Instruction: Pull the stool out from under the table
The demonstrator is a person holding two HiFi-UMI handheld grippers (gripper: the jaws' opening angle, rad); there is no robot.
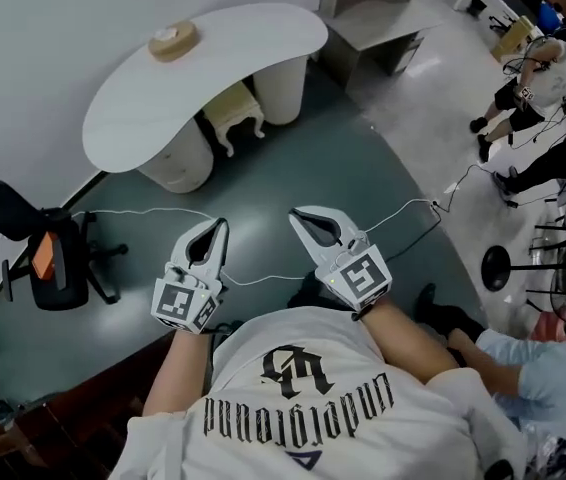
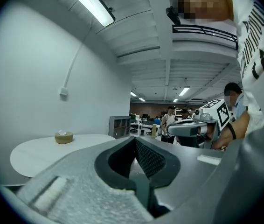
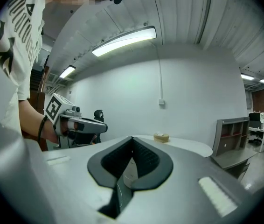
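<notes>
The left hand-held gripper and the right hand-held gripper are both closed tip to tip with nothing between the jaws. They are held out side by side in front of the person and aimed toward the white counter. The cream stool sits tucked under that counter between its two rounded pedestals, well apart from both grippers across open floor. Closed, empty jaws suit an approach. The stool looks untouched, and I judge the jaws must open to take its seat edge or a leg before any pull.
</notes>
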